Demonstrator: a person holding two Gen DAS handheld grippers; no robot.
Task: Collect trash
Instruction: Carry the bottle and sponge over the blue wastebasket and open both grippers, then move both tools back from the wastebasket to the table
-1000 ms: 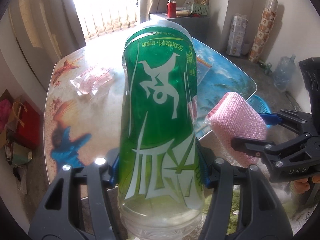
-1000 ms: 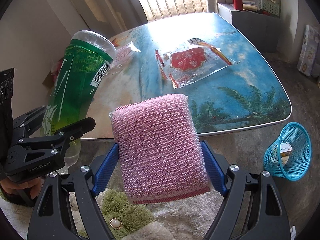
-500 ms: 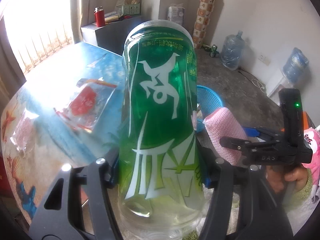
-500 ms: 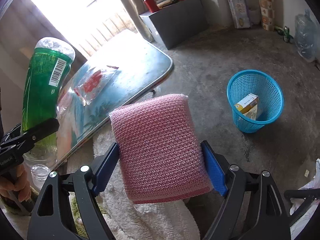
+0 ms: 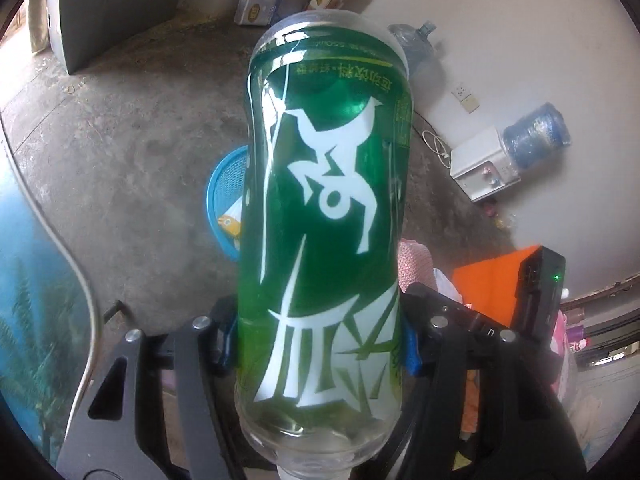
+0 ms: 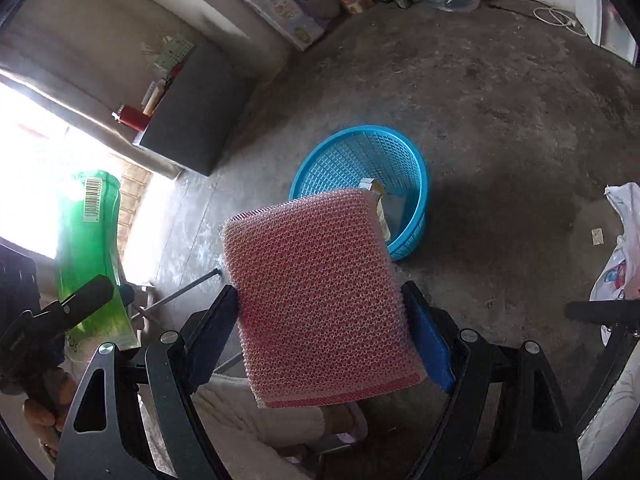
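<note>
Bare concrete floor underlies both views. Left hand-held gripper is clamped low on an inverted green-labelled clear plastic bottle; judged light, smooth, crushable. Right hand-held gripper is closed across a soft pink mesh scouring sponge; compressible, grippy. Blue plastic mesh basket sits beyond, on the floor.

One green bottle, one pink mesh sponge, one blue basket — holding one small carton — two water jugs.
</note>
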